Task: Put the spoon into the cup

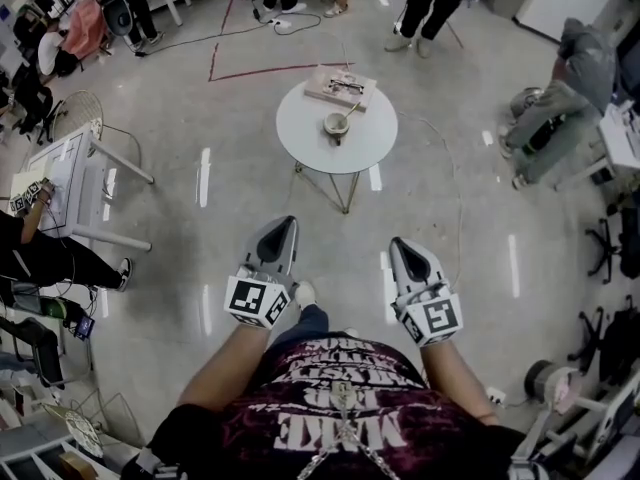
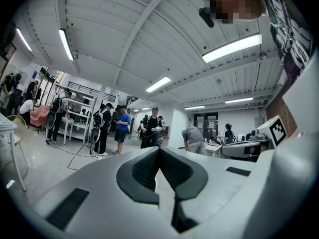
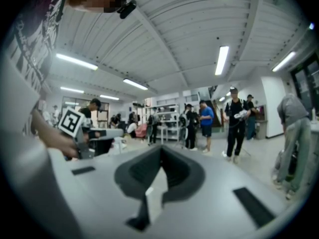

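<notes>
Cup (image 1: 335,124) stands near the middle of a round white table (image 1: 300,140), far ahead of me across the shiny floor (image 1: 190,98). The spoon (image 1: 349,114) sits in the cup, with its handle leaning out to the right. A flat tan board (image 1: 322,78) lies at the table's far edge, just beyond the cup. I hold both grippers near my body, well apart from the table and pointing toward it. My left gripper (image 1: 288,222) has its jaws pressed together at the tips, and nothing is between the dark pads. My right gripper (image 1: 398,243) is closed the same way and holds nothing. Several people (image 1: 430,8) stand on the far side of the room, beyond the table.
</notes>
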### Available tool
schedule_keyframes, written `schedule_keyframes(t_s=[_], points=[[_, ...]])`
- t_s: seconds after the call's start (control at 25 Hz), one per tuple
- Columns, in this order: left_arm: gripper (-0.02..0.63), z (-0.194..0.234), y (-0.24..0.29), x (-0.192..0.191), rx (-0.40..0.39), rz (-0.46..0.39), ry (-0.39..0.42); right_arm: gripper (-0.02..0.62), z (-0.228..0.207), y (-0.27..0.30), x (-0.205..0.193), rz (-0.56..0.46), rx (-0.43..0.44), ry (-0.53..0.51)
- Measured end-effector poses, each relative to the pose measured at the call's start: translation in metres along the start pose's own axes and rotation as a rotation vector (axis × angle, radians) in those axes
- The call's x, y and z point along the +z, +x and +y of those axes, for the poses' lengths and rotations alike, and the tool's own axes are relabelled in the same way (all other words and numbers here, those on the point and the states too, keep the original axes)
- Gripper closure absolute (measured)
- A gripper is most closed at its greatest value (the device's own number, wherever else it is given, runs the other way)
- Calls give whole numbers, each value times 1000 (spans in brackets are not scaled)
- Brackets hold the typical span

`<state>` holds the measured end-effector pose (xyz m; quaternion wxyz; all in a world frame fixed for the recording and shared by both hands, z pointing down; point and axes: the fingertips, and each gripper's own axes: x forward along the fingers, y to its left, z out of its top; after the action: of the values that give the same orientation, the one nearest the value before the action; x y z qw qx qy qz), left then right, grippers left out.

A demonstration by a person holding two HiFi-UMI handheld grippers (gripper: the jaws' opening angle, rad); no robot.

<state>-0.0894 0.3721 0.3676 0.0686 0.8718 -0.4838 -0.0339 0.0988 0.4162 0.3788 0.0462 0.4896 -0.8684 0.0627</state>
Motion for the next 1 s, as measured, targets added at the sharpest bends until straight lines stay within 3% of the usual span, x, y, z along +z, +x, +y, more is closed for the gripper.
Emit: schedule_keyframes(t_s=[0.6,1.0], points=[[577,43,31,6,-77,-3,-43,566,-5,44,12,-4,-95,11],[577,83,42,8,-119,-2,-62,566,13,88,25,-19,-120,14]])
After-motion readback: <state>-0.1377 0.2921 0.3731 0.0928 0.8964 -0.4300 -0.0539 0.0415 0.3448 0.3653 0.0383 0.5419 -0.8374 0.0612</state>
